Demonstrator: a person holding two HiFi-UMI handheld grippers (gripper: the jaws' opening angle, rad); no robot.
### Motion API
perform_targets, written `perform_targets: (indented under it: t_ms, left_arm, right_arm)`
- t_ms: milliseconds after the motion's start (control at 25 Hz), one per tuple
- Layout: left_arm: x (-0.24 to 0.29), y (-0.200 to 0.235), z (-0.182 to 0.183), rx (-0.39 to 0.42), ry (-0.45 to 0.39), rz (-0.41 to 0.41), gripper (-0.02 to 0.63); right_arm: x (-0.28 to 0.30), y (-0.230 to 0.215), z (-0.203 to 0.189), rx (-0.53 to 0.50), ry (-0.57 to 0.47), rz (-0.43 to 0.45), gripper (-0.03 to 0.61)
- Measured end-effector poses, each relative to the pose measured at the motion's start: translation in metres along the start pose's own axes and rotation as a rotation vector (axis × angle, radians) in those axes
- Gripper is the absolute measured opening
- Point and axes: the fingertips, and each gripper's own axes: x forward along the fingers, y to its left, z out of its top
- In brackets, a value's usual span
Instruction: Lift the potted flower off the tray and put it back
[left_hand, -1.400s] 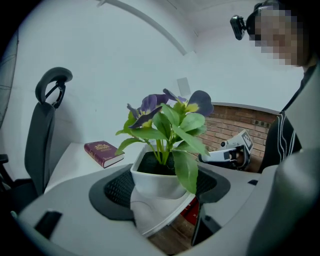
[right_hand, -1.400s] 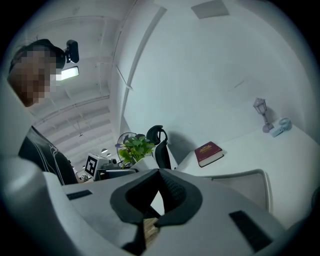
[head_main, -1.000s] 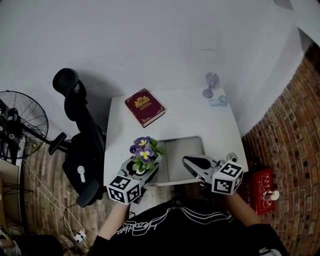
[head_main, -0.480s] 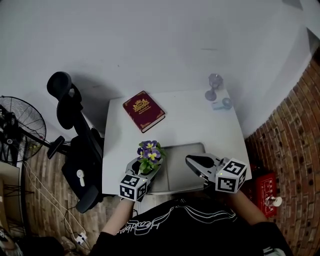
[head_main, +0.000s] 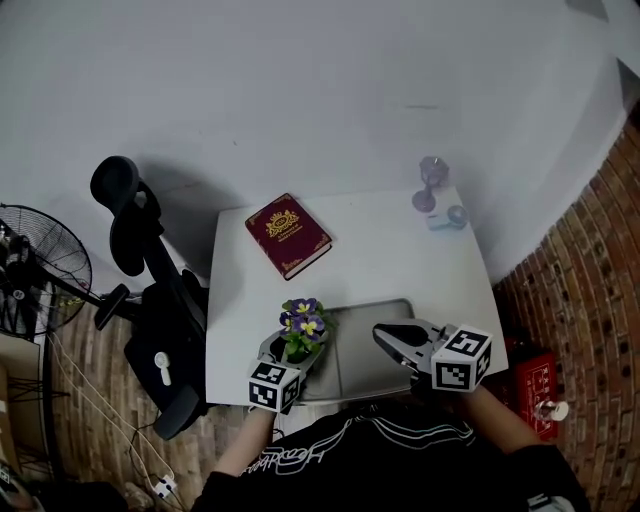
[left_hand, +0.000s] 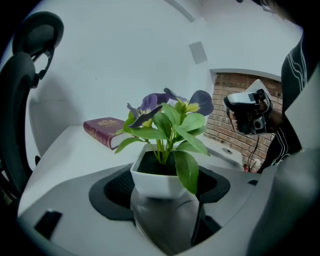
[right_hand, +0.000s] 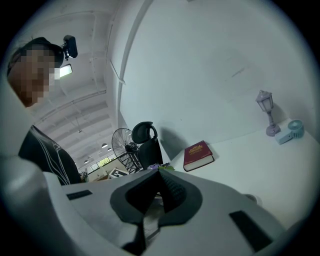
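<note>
The table's (head_main: 400, 255) middle and right edge lie bare for a pass. A red book (head_main: 288, 235) blocks the far left part, and a small lamp (head_main: 428, 185) and a blue object (head_main: 455, 216) crowd the far right corner. An office chair (head_main: 150, 290) flanks the left edge. The tray (head_main: 365, 335) at the near edge is open beside the potted flower (head_main: 303, 328).

The left gripper (left_hand: 161, 194) is clamping its dark-padded jaws on the white pot of the potted flower (left_hand: 167, 125), which is standing upright with purple-and-yellow blooms above green leaves. Behind it, a red book (left_hand: 104, 131) is lying flat near the far edge of the white tabletop (left_hand: 65, 160). The right gripper (left_hand: 247, 112) is hovering beyond the plant on the right, in front of a brick wall (left_hand: 225, 107).
</note>
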Motion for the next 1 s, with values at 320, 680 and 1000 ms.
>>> perform_targets:
  t_ms: [320, 680, 1000]
  left_arm:
    - [0.000, -0.005, -0.002, 0.076, 0.025, -0.005, 0.354]
    - [-0.001, -0.007, -0.009, 0.116, 0.044, 0.018, 0.364]
    - [-0.035, 0.006, -0.016, 0.101, 0.062, 0.052, 0.371]
  right_arm:
    - [0.001, 0.007, 0.004, -0.004, -0.015, 0.001, -0.002]
    - [-0.001, 0.025, 0.003, 0.011, -0.021, 0.012, -0.002]
    - [0.001, 0.039, 0.003, 0.027, -0.028, 0.015, -0.005]
